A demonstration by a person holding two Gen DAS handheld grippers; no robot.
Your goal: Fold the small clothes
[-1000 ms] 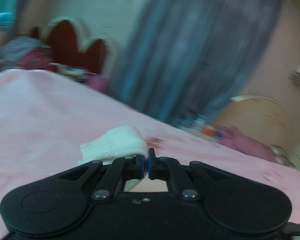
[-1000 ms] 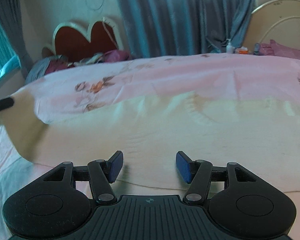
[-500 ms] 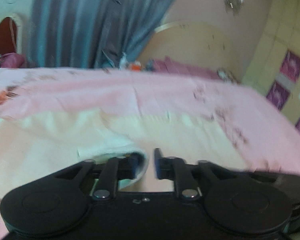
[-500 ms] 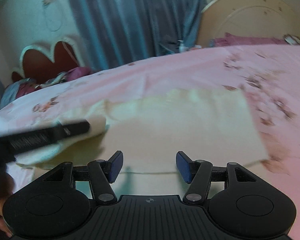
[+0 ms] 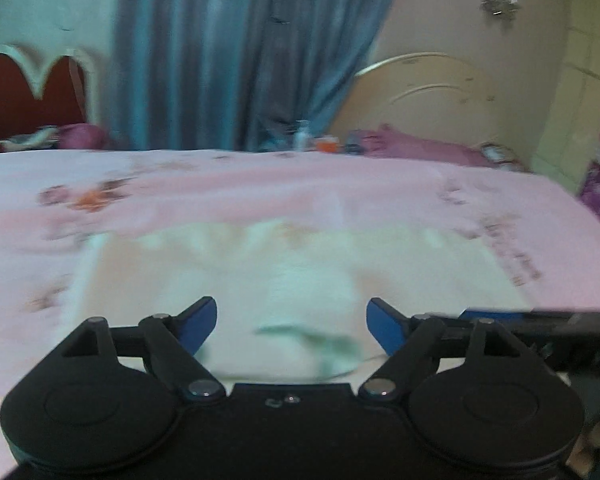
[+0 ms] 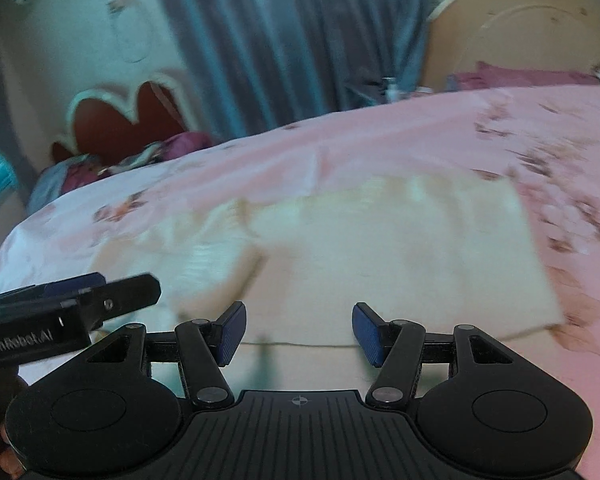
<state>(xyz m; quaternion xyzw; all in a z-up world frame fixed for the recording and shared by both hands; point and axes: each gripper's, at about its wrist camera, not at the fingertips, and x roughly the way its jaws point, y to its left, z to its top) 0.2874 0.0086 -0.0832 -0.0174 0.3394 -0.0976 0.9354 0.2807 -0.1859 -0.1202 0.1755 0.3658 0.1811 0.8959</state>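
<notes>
**Both grippers gaping over the cream cloth on the bed**

The left gripper [image 5: 291, 326] is hanging with its jaws spread wide and nothing between them, just above the near edge of the cream cloth [image 5: 300, 276]. The cloth is lying on the pink floral bedsheet [image 5: 260, 184], towards the bed's near edge, with bare sheet showing beyond it and at both sides. The left wrist view is blurred, so folds in the cloth are hard to read there; a greenish smear at the cloth's near edge cannot be made out.

The right wrist view is giving what the left one does not: the cloth [image 6: 400, 256] is showing a turned-over flap on its left part, lying over the rest, and a clean straight right edge. The right gripper [image 6: 299, 334] is also standing wide open and empty over the cloth's near edge. The left gripper [image 6: 80, 304] is appearing at that view's left side, near the flap, seen side-on. The left wrist view in turn is catching the right gripper [image 5: 540, 318] as a dark bar along its right side, and a wall hanging [image 5: 500, 0] above the cream headboard [image 5: 440, 92]. The grey-blue curtain [image 5: 240, 52] is showing in both.

Half a second ago the left jaws were nearly closed with the cloth's folded edge beside them; now they are parted and the cloth is lying free. The right jaws are staying as open as before.
</notes>
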